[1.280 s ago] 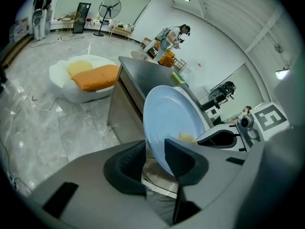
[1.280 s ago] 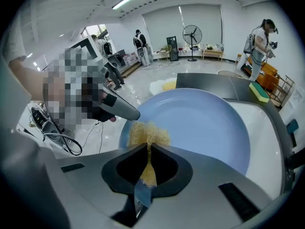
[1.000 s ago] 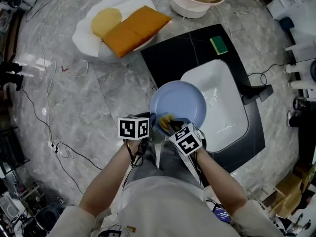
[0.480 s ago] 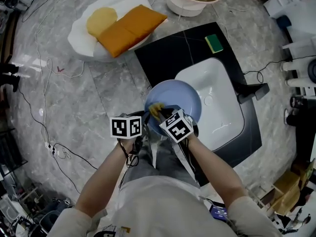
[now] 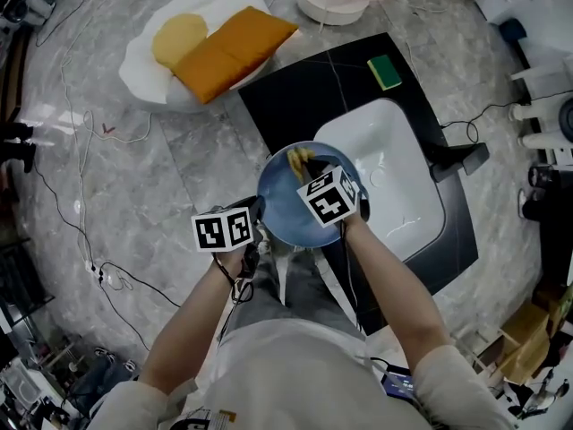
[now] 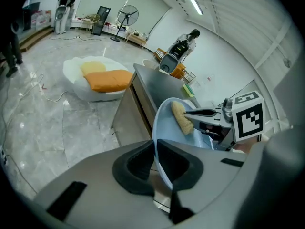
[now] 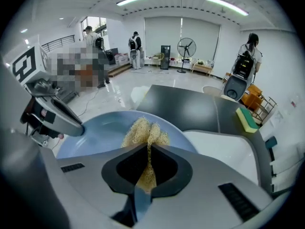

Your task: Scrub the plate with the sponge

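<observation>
Overhead, two tongs work one pale blue plate [image 5: 285, 209], held tilted over the near-left edge of a single white sink [image 5: 407, 173]. On the left tongs [image 6: 155, 163] the jaws are closing, with the plate's near rim between the pads. The right tongs [image 7: 147, 161] are clamped on one yellow sponge [image 5: 300, 161] — its long axis points away from the person, towards the plate's far rim. One green sponge [image 5: 383, 72] lies well apart on the dark surface [image 5: 295, 97] — nothing stands between.

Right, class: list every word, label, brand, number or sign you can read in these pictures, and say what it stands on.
None can be read.
The left cube and the right cube carry only black-and-white square patterns, no letters or numbers.
</observation>
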The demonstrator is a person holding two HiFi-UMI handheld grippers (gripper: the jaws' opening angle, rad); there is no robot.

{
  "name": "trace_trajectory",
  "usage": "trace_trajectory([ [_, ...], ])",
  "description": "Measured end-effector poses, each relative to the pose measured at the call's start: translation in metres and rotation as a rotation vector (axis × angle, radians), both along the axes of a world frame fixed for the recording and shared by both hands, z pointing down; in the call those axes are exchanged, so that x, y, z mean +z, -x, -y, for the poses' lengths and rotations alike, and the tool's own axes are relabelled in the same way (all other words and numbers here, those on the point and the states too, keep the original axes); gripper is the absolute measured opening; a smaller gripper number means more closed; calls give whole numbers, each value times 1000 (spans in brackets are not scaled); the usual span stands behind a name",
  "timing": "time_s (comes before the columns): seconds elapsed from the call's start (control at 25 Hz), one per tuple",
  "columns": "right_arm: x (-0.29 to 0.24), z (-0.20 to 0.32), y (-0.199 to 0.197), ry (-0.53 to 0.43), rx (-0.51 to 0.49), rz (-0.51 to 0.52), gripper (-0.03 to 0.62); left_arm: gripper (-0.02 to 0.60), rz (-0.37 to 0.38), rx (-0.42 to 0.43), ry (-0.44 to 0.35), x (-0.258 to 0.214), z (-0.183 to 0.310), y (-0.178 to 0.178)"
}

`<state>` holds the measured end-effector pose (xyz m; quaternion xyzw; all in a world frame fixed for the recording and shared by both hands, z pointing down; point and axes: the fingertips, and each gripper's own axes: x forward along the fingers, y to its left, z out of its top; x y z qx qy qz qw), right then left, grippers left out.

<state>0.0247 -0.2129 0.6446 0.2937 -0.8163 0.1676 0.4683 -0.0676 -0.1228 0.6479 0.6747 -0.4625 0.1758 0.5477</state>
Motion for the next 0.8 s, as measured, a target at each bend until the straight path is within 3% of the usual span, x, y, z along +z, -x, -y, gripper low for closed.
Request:
trace_trajectory([
  [0.32, 0, -38, -56, 57, -104, -149, 44, 29, 66, -31, -39, -2, 12, 8],
  [0.44, -1, -65, -68, 115, -121, -162, 44, 29, 71, -53, -29, 0, 11, 11],
  [0.68, 0, -140, -43, 263, -213, -69, 44, 31, 71, -85, -24, 1, 12, 11],
  [0.8, 1, -158, -15, 274, -249, -28, 44, 31, 68, -88, -21, 0, 11, 10],
])
